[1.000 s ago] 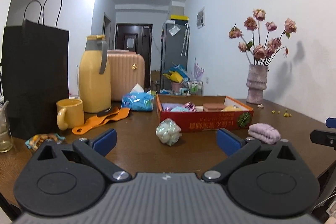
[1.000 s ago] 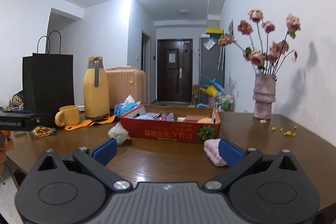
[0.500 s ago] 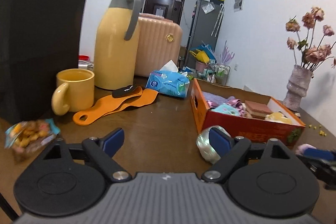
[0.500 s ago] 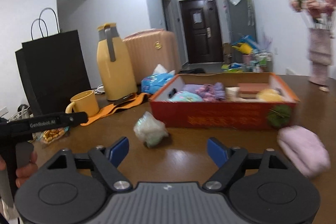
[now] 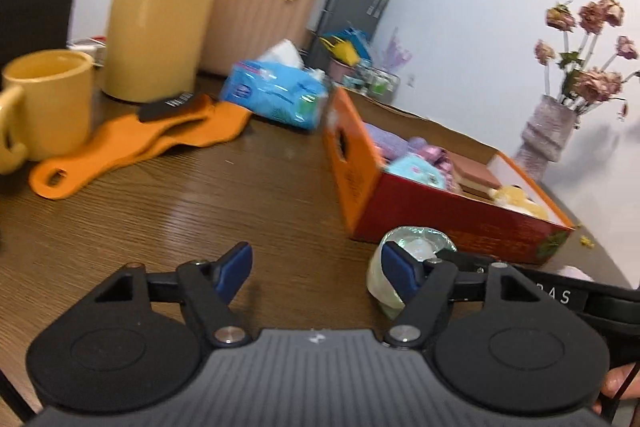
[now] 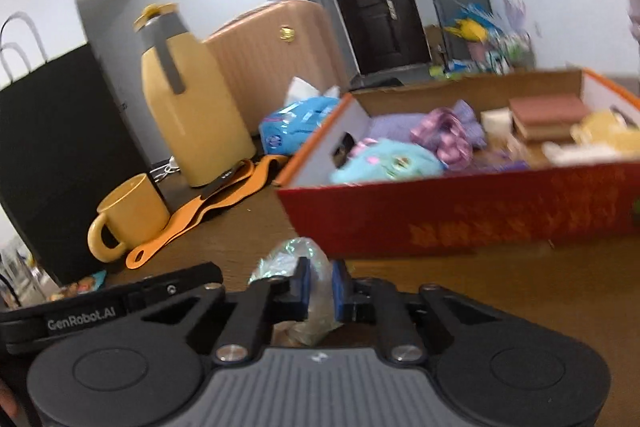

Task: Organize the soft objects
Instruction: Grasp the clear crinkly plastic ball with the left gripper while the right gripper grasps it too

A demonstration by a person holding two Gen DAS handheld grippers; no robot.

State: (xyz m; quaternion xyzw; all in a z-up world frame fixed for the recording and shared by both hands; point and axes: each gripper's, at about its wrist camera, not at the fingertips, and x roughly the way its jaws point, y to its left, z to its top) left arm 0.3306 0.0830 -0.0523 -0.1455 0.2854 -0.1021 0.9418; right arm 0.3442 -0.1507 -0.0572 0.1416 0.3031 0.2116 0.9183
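Note:
A shiny pale green soft ball (image 6: 294, 259) lies on the brown table just in front of the red cardboard box (image 6: 480, 223). My right gripper (image 6: 319, 285) is shut on the ball. In the left wrist view the ball (image 5: 416, 247) sits behind my right blue fingertip, with the other gripper's black body reaching to it from the right. My left gripper (image 5: 316, 267) is open and empty, low over the table, left of the ball. The box (image 5: 452, 227) holds several soft items.
A yellow mug (image 5: 44, 107), yellow jug (image 5: 156, 7), orange strap (image 5: 132, 147), blue tissue pack (image 5: 276, 95) and black paper bag (image 6: 48, 163) stand at the left. A pink suitcase (image 5: 256, 3) is behind. A vase of dried flowers (image 5: 548, 139) stands at far right.
My right gripper moved down and left to the green ball and shut on it. My left gripper dropped lower and nearer the table, still open.

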